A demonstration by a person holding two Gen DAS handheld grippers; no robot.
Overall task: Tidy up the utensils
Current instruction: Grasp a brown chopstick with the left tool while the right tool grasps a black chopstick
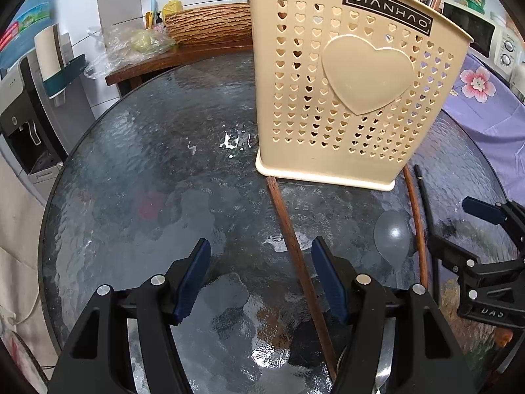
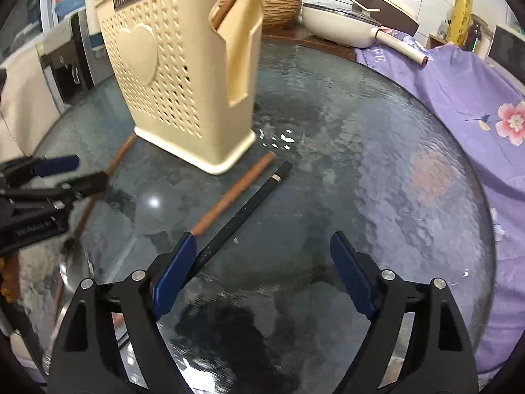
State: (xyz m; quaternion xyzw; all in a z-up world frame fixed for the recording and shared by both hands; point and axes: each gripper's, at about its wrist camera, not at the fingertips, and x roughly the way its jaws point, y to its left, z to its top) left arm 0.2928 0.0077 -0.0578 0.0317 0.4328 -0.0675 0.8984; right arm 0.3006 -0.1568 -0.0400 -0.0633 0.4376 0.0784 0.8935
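Note:
A beige perforated utensil holder with a heart on its side stands on the round glass table; it also shows in the right wrist view, with a brown stick inside. A brown chopstick lies between my left gripper's open fingers. A second brown chopstick and a black one lie to the right. In the right wrist view a brown chopstick and a black chopstick lie just left of my open, empty right gripper. A metal spoon lies at left.
The glass table has white spots near the holder. A purple floral cloth covers the right side. A white pan, a woven basket, a microwave and a water dispenser stand around.

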